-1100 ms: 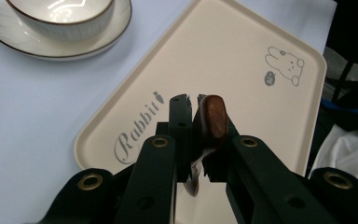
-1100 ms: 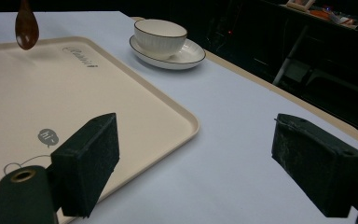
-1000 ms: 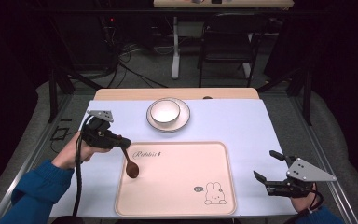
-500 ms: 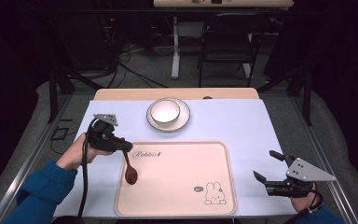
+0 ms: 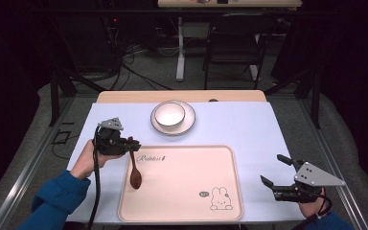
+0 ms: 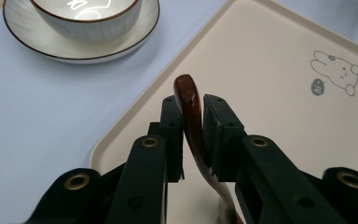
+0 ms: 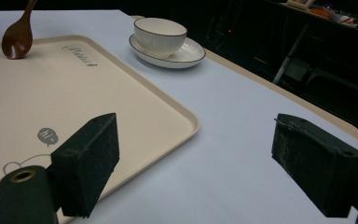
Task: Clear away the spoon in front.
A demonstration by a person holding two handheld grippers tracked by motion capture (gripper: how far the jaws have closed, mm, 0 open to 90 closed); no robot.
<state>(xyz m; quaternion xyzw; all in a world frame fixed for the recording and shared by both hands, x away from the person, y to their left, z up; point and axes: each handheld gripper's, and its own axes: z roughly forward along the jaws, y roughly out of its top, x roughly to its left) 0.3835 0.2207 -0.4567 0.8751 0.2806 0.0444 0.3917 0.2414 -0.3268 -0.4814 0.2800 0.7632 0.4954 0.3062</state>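
Spoon (image 5: 135, 172) in hand is where we begin: a dark brown wooden one, its handle pinched between the jaws of the left claw (image 5: 130, 144), which we see closed tight on it. In the left gripper view the handle's glossy end (image 6: 188, 93) rises just past the two black jaws, with the rest of the spoon running down between them toward the bottom of the frame. From the high view, the spoon hangs with its bowl low over the left part of the cream tray (image 5: 182, 213), close to the tray's left rim; we cannot tell whether the bowl touches the surface. The right gripper view shows the same spoon (image 7: 17, 30) at the far corner of the tray (image 7: 158, 105), bowl down and handle tilted up.

We find the right claw (image 5: 273, 170) near the right edge of the table (image 5: 249, 124), off the tray, its jaws spread wide with nothing between them. Its own camera shows the two black jaws far apart over the pale blue cover, the tray's corner lying under the left one.

Beyond the tray, toward the far side of the table, a white bowl (image 5: 169, 115) sits on a saucer (image 5: 188, 125), well apart from both claws. A rabbit drawing (image 5: 219, 199) marks the tray's near right corner.
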